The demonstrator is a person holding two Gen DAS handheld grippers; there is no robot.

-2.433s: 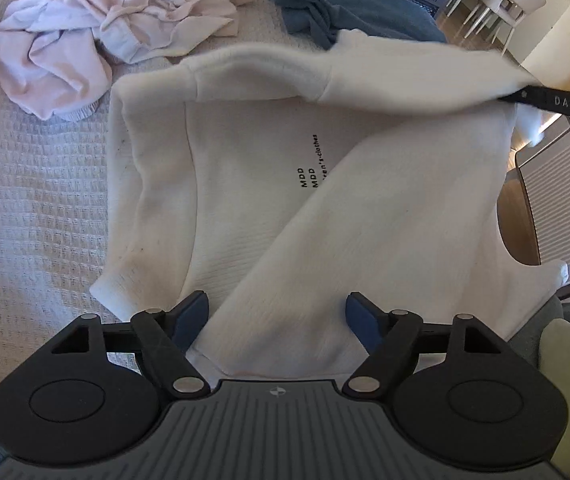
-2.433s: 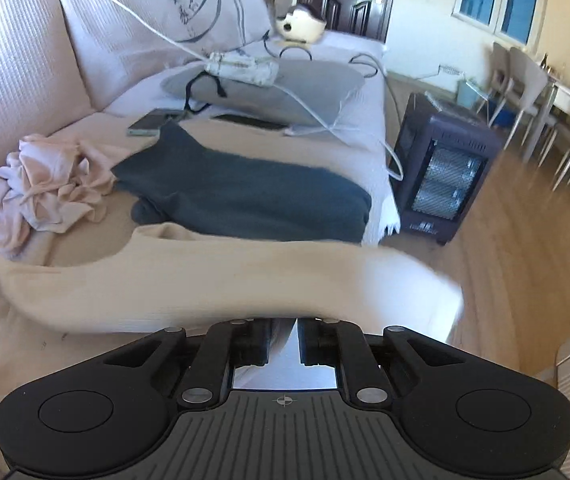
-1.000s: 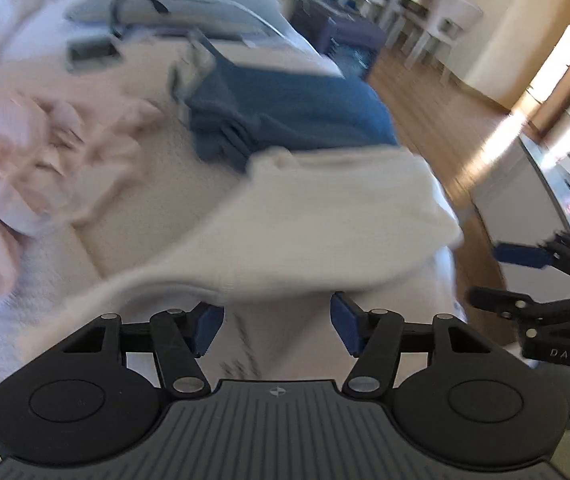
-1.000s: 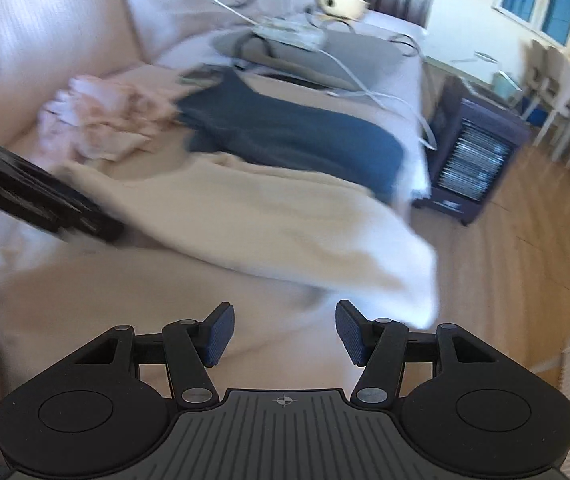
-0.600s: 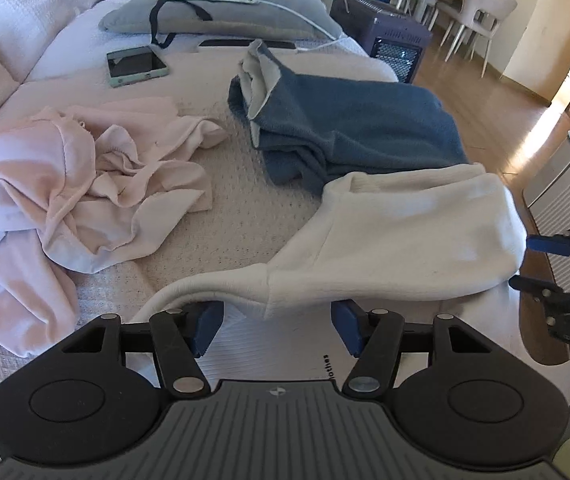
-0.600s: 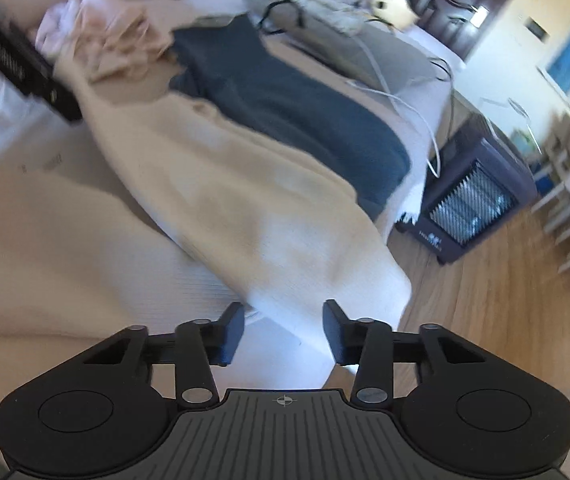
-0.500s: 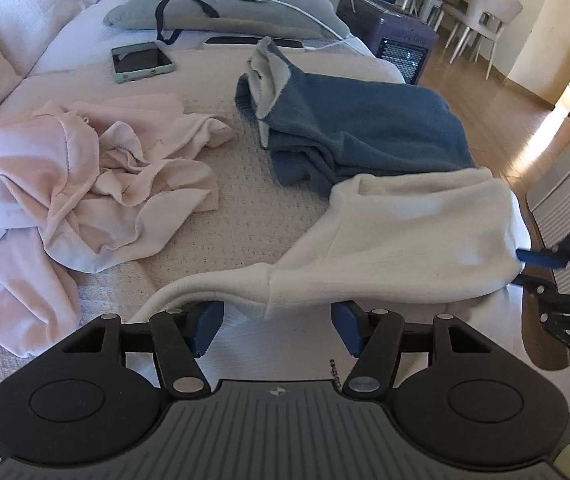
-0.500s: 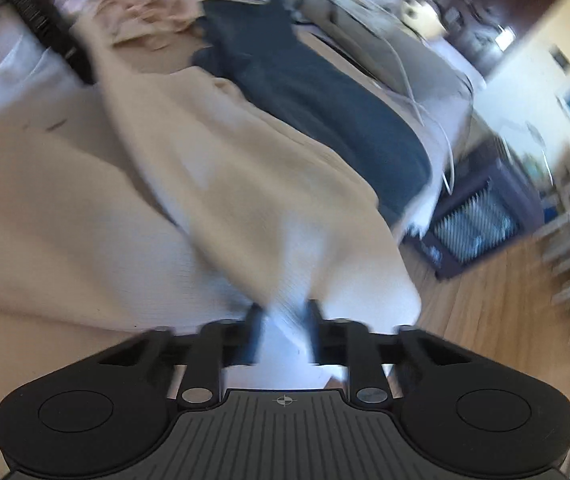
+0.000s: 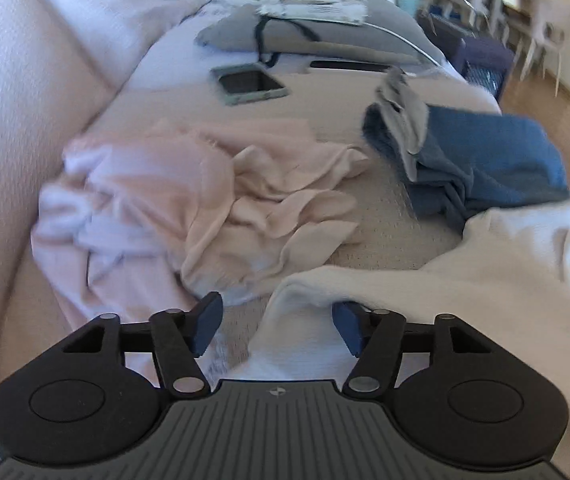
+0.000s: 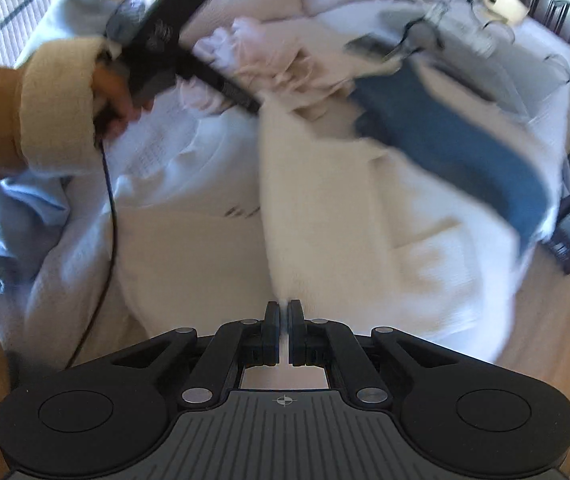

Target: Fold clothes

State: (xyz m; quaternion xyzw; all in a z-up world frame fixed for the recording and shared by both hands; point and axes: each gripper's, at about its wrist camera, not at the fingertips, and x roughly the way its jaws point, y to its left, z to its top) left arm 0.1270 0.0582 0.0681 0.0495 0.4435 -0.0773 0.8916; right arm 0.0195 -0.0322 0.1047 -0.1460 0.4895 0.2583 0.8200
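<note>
A pale textured sofa (image 9: 385,236) is used as the work surface, with wood floor seen past its edge; on it the cream sweatshirt (image 9: 497,264) is spread nearest, a crumpled pink garment (image 9: 189,204) just beyond, a blue garment (image 9: 497,164) beside that, and a phone (image 9: 249,84) further back. The left gripper (image 9: 277,320) is held about half open with a sweatshirt fold between its pads; the right gripper (image 10: 284,322) is pinched nearly shut on the sweatshirt's edge.

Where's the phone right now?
The phone lies flat on the sofa, near the top middle of the left wrist view. It is just in front of the grey cushion and beyond the crumpled pink clothes.
</note>
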